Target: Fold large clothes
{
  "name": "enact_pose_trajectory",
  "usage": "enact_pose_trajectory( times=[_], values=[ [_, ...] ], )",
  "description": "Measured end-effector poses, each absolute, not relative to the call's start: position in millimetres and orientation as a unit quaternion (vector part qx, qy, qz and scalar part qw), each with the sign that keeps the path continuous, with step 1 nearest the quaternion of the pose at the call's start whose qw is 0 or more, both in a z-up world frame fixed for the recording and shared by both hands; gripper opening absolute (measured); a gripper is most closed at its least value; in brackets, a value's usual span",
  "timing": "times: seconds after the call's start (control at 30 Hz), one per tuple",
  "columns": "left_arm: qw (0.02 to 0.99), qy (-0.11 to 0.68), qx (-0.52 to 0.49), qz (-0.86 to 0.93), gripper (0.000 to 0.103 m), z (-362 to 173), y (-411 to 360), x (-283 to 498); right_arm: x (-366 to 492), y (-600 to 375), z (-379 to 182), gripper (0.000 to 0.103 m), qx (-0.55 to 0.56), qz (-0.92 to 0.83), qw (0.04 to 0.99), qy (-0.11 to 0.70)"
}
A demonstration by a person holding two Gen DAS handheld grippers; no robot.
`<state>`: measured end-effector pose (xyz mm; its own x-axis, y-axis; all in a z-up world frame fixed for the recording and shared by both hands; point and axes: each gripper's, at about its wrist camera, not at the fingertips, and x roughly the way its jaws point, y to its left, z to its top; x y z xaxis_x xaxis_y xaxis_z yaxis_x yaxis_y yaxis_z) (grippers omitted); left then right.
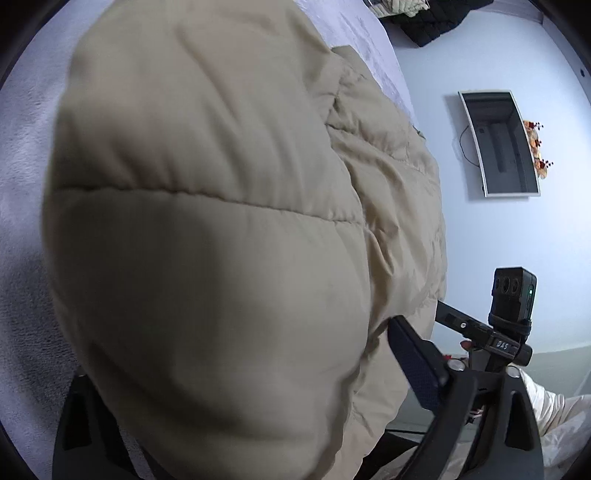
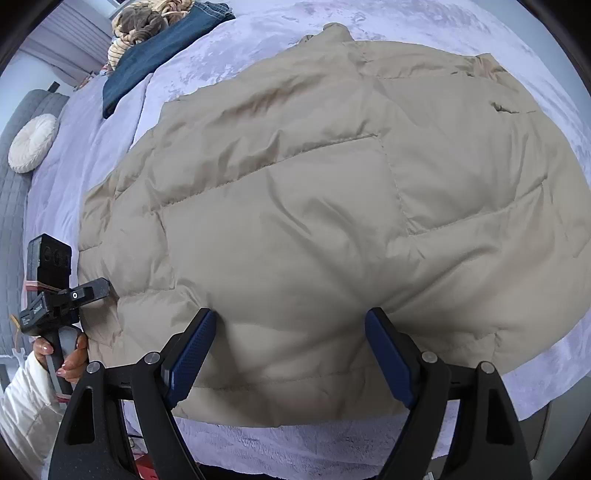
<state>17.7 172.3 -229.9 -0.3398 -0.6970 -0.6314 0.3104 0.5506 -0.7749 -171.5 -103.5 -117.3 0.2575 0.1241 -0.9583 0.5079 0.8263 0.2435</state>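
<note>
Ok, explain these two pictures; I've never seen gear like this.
No robot: a person holds a two-finger clamp in each hand, each with a fisheye camera looking along its fingers. The right wrist view shows the right gripper, jaws open, against a beige puffer jacket spread on a lilac bed cover; the left gripper, in a hand, sits at the jacket's edge. The left wrist view is filled by that jacket, hiding one finger, so its grip is unclear. Jeans lie farther back.

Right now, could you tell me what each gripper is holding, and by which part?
The right gripper is open, straddling the near edge of the beige puffer jacket. The left gripper meets the jacket's left edge; its grip cannot be told.
</note>
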Motion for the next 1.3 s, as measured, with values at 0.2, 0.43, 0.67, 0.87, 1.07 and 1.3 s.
enact_pose_trajectory(
  times=[0.2,0.43,0.67,0.87,1.07,1.3],
  values=[
    [0.581,0.659,-0.127,-0.460,0.034,-200.1,173.6,11.0,-166.2,-99.3,-114.4,0.103,0.272,-0.121,0.747,0.595],
    [0.610,0.640,-0.122,-0.452,0.034,-160.7,168.9,-0.9,-166.4,-113.2,-92.8,0.103,0.266,-0.107,0.759,0.584],
    [0.645,0.626,-0.095,-0.429,0.034,-112.9,153.1,-16.2,-158.7,-154.0,-84.6,0.098,0.302,-0.088,0.776,0.546],
    [0.681,0.621,-0.073,-0.382,0.034,-70.4,124.4,-47.2,-130.9,-177.4,-109.7,0.013,0.306,-0.052,0.779,0.545],
    [0.695,0.614,-0.035,-0.373,0.034,-31.2,61.5,-84.0,-88.5,-192.7,-146.3,0.008,0.321,-0.018,0.774,0.546],
    [0.689,0.622,0.008,-0.372,0.034,-22.8,-33.1,-101.8,-61.8,-204.7,-180.3,0.000,0.351,0.018,0.751,0.559]
  ],
)
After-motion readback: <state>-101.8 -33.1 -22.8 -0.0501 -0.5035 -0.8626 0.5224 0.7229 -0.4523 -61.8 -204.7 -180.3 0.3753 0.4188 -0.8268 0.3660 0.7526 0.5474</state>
